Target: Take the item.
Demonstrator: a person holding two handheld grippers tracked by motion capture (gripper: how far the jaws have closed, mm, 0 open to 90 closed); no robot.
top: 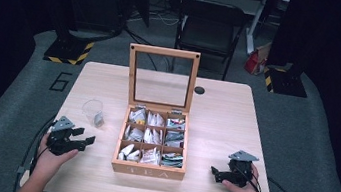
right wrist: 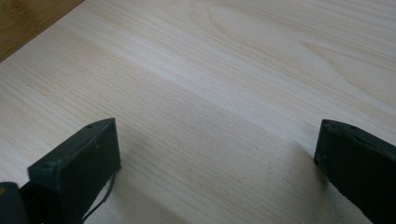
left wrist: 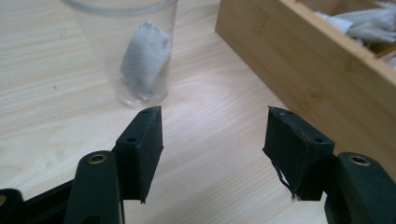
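Table (top: 227,109), pale wood: I am keeping both tools low over it, one at each side of the tea box.

Tea box (top: 148,169), wooden, lid (top: 161,77) standing upright, nine compartments holding packets; sitting at the table's middle.

Clear cup (left wrist: 135,51), upright, holding one grey tea bag (left wrist: 144,58); standing left of the box, just ahead of my left gripper.

Left gripper (left wrist: 212,149): I am holding its jaws spread, nothing between them, pointing at the gap between cup and box.

Right gripper (right wrist: 217,163): jaws spread wide, gripping nothing, resting near bare tabletop right of the box.
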